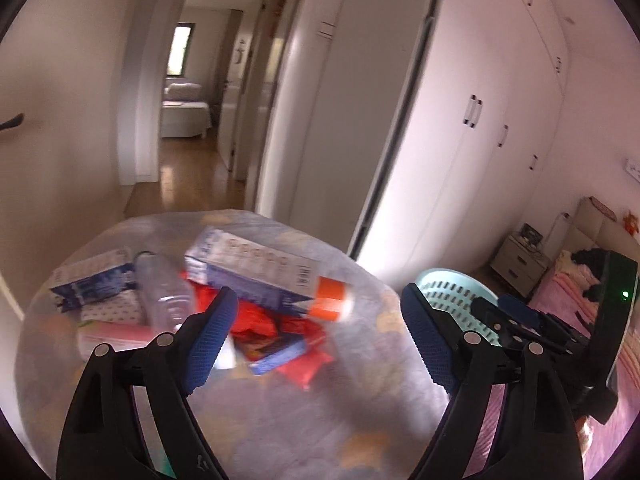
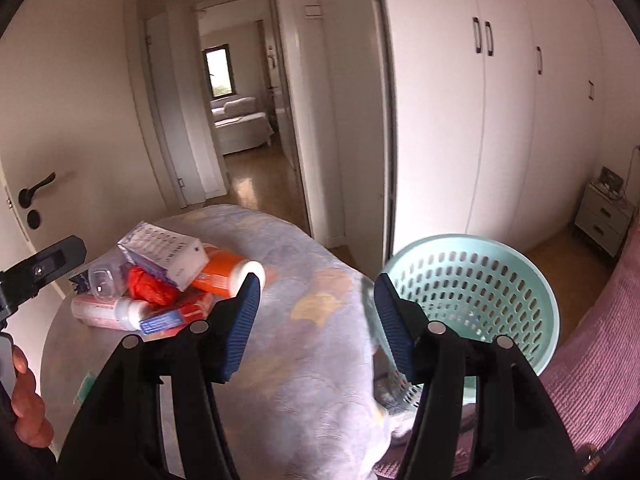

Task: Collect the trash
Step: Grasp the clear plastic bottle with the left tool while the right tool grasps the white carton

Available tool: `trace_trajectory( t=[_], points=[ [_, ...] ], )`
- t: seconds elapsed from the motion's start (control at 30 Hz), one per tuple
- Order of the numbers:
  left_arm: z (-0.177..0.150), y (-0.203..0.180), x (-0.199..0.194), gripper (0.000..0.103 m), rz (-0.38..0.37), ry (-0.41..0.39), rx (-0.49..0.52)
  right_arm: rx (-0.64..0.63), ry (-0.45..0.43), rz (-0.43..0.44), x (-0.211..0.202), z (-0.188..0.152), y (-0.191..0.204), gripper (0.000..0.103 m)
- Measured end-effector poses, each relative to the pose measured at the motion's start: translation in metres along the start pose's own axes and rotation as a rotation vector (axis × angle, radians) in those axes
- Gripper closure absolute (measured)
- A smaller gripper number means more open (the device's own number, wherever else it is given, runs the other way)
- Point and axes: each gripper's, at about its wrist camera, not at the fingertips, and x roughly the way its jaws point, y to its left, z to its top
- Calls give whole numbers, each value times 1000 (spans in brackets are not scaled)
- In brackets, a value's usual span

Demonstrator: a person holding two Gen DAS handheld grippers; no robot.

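Observation:
A pile of trash lies on a small round table covered with a pale patterned cloth (image 1: pixel 280 420). It holds a long white and blue box (image 1: pixel 248 276) (image 2: pixel 164 254), an orange-and-white tube (image 1: pixel 332 300) (image 2: pixel 228 270), a clear plastic bottle (image 1: pixel 164 296) (image 2: pixel 102 280), a crumpled red wrapper (image 1: pixel 256 320) (image 2: pixel 150 286), a pink tube (image 2: pixel 108 310) and a small blue box (image 2: pixel 166 322). My left gripper (image 1: pixel 316 320) is open and empty just short of the pile. My right gripper (image 2: pixel 316 320) is open and empty over the table's right part, beside a mint perforated basket (image 2: pixel 480 288) (image 1: pixel 456 292).
A bed with a pink cover (image 2: pixel 600 360) lies to the right. White wardrobes (image 2: pixel 500 120) line the wall, with a nightstand (image 2: pixel 604 220) beyond. An open doorway (image 2: pixel 240 140) leads down a hallway. A door with a black handle (image 2: pixel 36 192) stands at left.

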Motion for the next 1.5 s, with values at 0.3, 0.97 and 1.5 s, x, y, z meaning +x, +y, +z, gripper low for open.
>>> trace_trajectory(
  t=[0.3, 0.97, 1.5],
  points=[
    [17, 85, 29, 21, 173, 100, -131, -186, 28, 168, 61, 30, 80, 35],
    [2, 101, 101, 38, 304, 252, -96, -405, 216, 393, 160, 33, 113, 19],
    [-8, 122, 59, 53, 152, 183, -131, -363, 133, 295, 114, 19, 106, 48]
  ],
)
